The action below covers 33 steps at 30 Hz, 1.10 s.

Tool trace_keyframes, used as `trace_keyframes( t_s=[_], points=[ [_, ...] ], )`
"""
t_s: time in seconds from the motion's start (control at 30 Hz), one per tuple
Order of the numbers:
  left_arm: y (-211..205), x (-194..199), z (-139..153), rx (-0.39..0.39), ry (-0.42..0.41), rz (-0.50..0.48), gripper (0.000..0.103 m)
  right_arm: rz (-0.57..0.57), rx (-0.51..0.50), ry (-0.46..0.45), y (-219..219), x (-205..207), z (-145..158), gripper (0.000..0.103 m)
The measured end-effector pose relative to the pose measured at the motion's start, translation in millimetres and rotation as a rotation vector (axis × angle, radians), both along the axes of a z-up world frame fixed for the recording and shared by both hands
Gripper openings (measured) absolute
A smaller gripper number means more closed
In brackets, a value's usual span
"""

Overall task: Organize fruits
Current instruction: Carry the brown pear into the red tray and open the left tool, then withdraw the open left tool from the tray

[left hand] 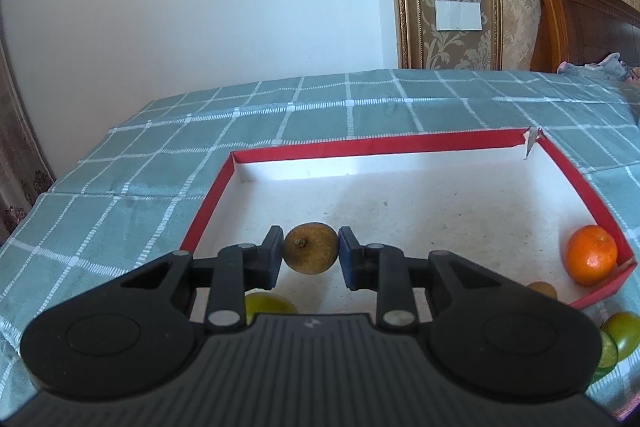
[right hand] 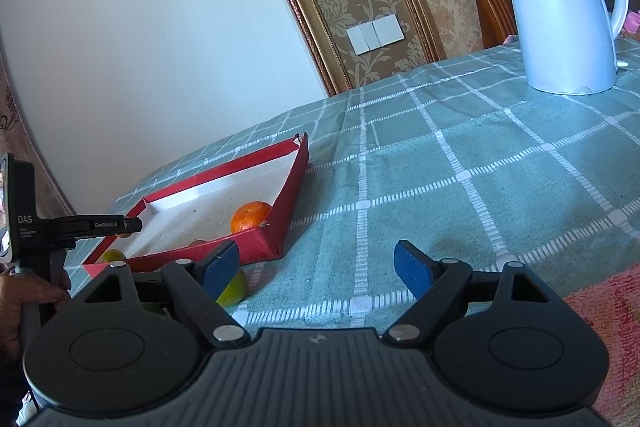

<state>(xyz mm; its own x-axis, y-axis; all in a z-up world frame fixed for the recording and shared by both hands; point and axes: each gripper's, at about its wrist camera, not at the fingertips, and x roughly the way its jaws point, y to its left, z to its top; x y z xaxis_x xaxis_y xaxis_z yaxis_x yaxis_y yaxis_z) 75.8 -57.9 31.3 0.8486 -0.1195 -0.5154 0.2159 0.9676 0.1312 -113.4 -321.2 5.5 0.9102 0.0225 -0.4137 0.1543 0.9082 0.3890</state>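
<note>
The left gripper (left hand: 311, 254) clenches a small round brown fruit (left hand: 311, 253) between its blue pads, held over the shallow red-walled, white-floored cardboard tray (left hand: 404, 143). A round orange tangerine (left hand: 591, 255) sits in the tray's corner, far right of those jaws. The right gripper (right hand: 316, 269) hangs released over the teal checked tablecloth (right hand: 460, 163), a yellow-green fruit (right hand: 234, 289) just behind its left pad.

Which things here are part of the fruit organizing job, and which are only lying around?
Part of the job:
brown fruit, gripped by the left gripper
orange in the red tray
green fruit beside the tray
right gripper, open

Only lying around:
white kettle
checked tablecloth
</note>
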Motion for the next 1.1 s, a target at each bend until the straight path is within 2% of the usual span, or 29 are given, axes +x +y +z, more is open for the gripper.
trace_keyframes(
  t_s=[0.07, 0.1, 0.13, 0.23, 0.27, 0.3, 0.33, 0.47, 0.67, 0.8, 1.1],
  points=[
    [0, 0, -1, 0.005, 0.002, 0.006, 0.027, -0.001, 0.0, 0.002, 0, 1, 0, 0.085],
    [0, 0, -1, 0.01, -0.004, 0.011, 0.031, -0.001, 0.0, 0.002, 0, 1, 0, 0.085],
    [0, -1, -1, 0.015, -0.009, 0.017, 0.042, -0.001, 0.0, 0.001, 0, 1, 0, 0.085],
    [2, -5, 3, 0.022, -0.036, 0.031, 0.064, -0.002, -0.001, 0.003, 0, 1, 0, 0.085],
    [3, -6, 4, 0.026, -0.043, 0.037, 0.069, -0.003, -0.001, 0.002, 0, 1, 0, 0.086],
    [4, -8, 5, 0.026, -0.049, 0.041, 0.078, -0.005, -0.001, 0.002, 0, 0, 0, 0.087],
    [5, -10, 6, 0.026, -0.057, 0.046, 0.081, -0.007, -0.002, 0.0, 0, 0, 0, 0.088],
    [13, -18, 9, 0.028, -0.063, 0.069, 0.087, -0.01, -0.004, -0.001, 0, -1, 0, 0.088],
    [34, -38, 10, 0.004, -0.069, 0.109, 0.102, -0.013, -0.005, 0.002, 0, -1, 0, 0.088],
    [50, -50, 7, 0.006, -0.072, 0.148, 0.103, -0.018, -0.007, 0.003, 0, -1, 1, 0.088],
    [94, -67, -11, -0.042, -0.042, 0.216, 0.103, -0.033, -0.027, 0.0, 3, -3, 2, 0.088]
  ],
)
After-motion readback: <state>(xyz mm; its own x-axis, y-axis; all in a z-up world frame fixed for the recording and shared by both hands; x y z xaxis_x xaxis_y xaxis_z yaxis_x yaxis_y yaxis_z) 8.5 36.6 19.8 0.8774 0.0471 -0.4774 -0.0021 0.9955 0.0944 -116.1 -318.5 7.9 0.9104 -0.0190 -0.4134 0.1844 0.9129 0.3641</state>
